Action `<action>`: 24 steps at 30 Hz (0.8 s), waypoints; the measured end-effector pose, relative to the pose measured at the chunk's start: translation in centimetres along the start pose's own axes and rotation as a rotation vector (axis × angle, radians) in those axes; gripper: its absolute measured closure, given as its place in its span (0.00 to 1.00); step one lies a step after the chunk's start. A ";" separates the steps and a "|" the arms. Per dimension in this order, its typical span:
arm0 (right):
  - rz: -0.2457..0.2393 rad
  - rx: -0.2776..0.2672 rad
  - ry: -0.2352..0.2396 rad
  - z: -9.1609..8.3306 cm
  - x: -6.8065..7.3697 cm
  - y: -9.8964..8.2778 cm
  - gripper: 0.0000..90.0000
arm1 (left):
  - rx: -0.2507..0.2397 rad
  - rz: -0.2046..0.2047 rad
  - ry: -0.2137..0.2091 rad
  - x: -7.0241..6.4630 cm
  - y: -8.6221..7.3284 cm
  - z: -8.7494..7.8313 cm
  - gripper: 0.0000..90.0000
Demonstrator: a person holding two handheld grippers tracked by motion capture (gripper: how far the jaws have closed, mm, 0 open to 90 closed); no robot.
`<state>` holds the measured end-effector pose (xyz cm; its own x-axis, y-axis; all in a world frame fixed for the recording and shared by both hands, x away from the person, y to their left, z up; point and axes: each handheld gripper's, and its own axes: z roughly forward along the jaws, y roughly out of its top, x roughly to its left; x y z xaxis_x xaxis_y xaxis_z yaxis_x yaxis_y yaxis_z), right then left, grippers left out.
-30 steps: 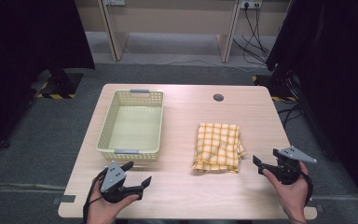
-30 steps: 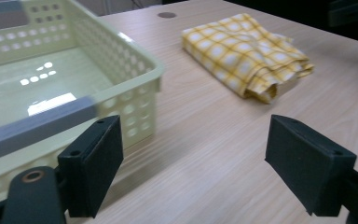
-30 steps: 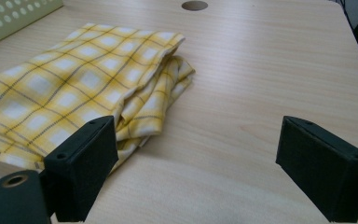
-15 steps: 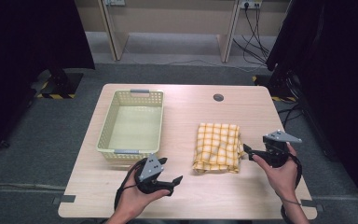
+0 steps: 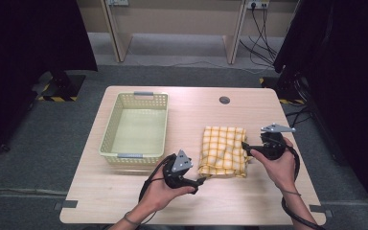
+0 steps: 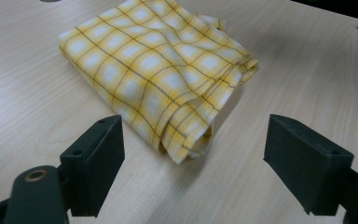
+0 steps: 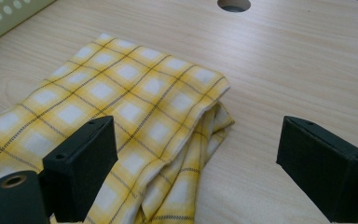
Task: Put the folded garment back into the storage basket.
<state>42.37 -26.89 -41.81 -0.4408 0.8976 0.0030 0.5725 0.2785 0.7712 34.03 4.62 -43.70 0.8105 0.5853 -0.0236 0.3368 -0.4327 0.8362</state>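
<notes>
- The folded yellow checked cloth lies on the tabletop, right of the empty basket.
- Both tools have been brought in since a second ago — the left tool to the near corner, the right tool to the right edge.
- Jaws are held apart on both; a two-sided pickup seems intended.

A pale green basket (perforated walls) sits left of a round table hole.

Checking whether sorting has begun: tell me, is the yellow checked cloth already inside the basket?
No. In the high view the yellow checked cloth lies folded on the table, to the right of the basket.
</notes>
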 end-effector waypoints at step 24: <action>0.082 0.192 -0.020 6.7 -2.8 1.9 0.15 | 0.161 -0.145 0.068 1.4 1.2 8.3 0.24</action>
<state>49.28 -26.56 -44.62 -0.3744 0.9261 0.0465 0.7277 0.2624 0.6337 39.51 -0.77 -47.24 0.7161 0.6914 -0.0955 0.5237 -0.4418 0.7284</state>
